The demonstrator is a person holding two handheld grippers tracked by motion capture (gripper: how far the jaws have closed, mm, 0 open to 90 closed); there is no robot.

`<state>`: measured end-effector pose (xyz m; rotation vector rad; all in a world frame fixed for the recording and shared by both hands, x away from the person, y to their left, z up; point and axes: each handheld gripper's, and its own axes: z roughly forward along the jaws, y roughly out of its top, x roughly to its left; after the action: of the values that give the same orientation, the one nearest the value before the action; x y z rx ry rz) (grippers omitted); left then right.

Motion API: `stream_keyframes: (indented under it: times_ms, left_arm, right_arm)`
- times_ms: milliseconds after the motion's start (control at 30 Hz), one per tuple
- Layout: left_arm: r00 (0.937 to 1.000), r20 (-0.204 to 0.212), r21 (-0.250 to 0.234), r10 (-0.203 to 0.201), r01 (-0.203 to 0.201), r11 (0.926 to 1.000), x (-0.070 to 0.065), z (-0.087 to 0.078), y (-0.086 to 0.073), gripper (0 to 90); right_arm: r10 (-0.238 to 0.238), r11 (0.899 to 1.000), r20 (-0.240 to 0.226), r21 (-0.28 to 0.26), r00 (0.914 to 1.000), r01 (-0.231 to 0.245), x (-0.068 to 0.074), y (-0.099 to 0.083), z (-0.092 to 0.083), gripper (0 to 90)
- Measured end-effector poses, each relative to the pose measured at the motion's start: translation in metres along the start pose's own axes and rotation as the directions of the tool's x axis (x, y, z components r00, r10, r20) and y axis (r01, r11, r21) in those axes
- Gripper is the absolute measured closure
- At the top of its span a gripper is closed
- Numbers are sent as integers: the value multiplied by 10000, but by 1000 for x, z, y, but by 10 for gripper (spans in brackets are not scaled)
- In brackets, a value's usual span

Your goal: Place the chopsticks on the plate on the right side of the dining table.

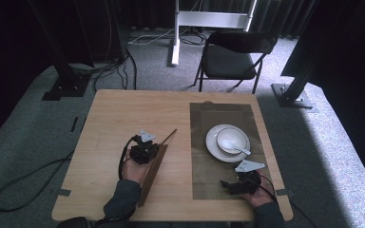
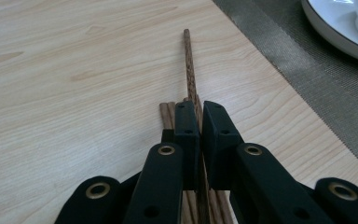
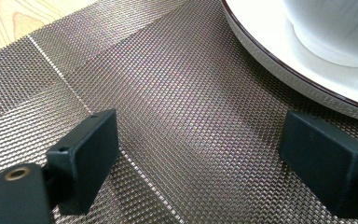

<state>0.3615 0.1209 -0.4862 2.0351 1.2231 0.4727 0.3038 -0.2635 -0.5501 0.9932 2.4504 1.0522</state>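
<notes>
My left tongs (image 2: 200, 112) are clamped on a single chopstick (image 2: 189, 65). In the left gripper view the two black jaws stand nearly together with the thin stick pinched in the slot between them. The stick runs straight ahead of the jaws along their own line, its free tip well beyond them over the bare table (image 2: 65, 70).

Just beneath and behind the jaws lies the bundle of remaining chopsticks (image 2: 168, 112). In the high view this bundle (image 1: 153, 173) runs back along my left forearm, while the held stick (image 1: 170, 135) points forward and to the right, toward the mat (image 1: 204, 180).

My right tongs (image 3: 198, 154) are apart and hold nothing. They rest low over the woven mat, one jaw on each side of a bare patch. The plate (image 3: 279, 56) sits just ahead of them to the right, with the bowl (image 3: 335, 28) standing on it. In the high view a spoon (image 1: 237, 148) lies in the bowl.

The relation that governs the next move: the held stick's long axis already points toward the mat, and the mat lies to the right of my left tongs. My judgement is that the stick is to be set down on the mat near the plate. The left hand (image 1: 134, 168) carries it; the right hand (image 1: 259, 197) is nearer the destination but idle.
</notes>
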Motion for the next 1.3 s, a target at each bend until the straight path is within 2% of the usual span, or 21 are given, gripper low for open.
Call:
stream_keyframes:
  times_ms: [533, 1300]
  left_arm:
    - [9994, 204, -143, 282, -279, 9995, -12, 0, 12, 853]
    - [9967, 357, -612, 726, -703, 9956, -27, -1, 37, 853]
  right_arm:
    - [-12, 10000, 4, -9, 10000, 12, 0, 0, 0, 113]
    - [-3, 10000, -1, -3, 10000, 3, 0, 0, 0, 113]
